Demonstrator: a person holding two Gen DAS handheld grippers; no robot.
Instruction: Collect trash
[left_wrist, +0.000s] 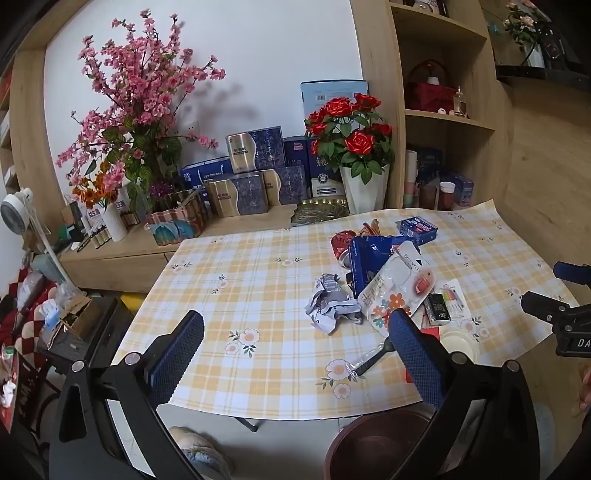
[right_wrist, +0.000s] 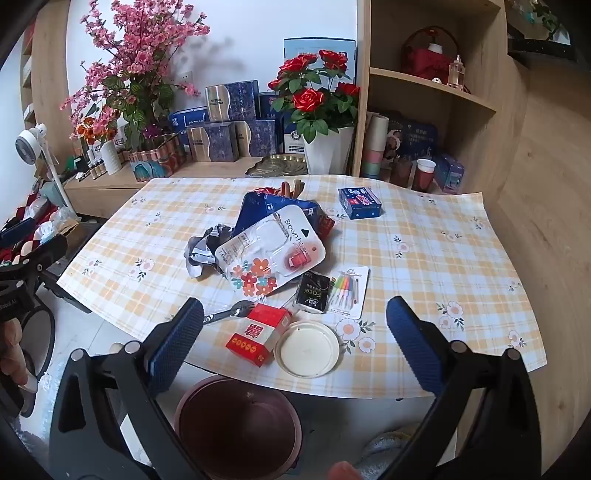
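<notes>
Trash lies in a heap on the checked tablecloth (right_wrist: 424, 258): crumpled paper (left_wrist: 330, 304) (right_wrist: 205, 251), a white "Brown hooks" blister pack (left_wrist: 397, 288) (right_wrist: 273, 254), a blue bag (left_wrist: 369, 258) (right_wrist: 266, 208), a red box (right_wrist: 258, 334), a white lid (right_wrist: 308, 349), a black "Face" packet (right_wrist: 314, 291), a candle card (right_wrist: 349, 291), a black fork (left_wrist: 373, 358) (right_wrist: 229, 312) and a blue box (right_wrist: 360, 201). A dark red bin (right_wrist: 238, 428) (left_wrist: 376, 446) stands on the floor under the table's front edge. My left gripper (left_wrist: 295, 354) is open above the near table edge. My right gripper (right_wrist: 295, 339) is open above the red box and lid.
A low wooden cabinet (left_wrist: 122, 258) behind the table holds pink blossoms (left_wrist: 140, 85), red roses in a white pot (right_wrist: 317, 110) and stacked blue and gold boxes (left_wrist: 255, 177). Wooden shelves (right_wrist: 424, 85) stand at the right. Clutter and a small fan (left_wrist: 14, 210) are at the left.
</notes>
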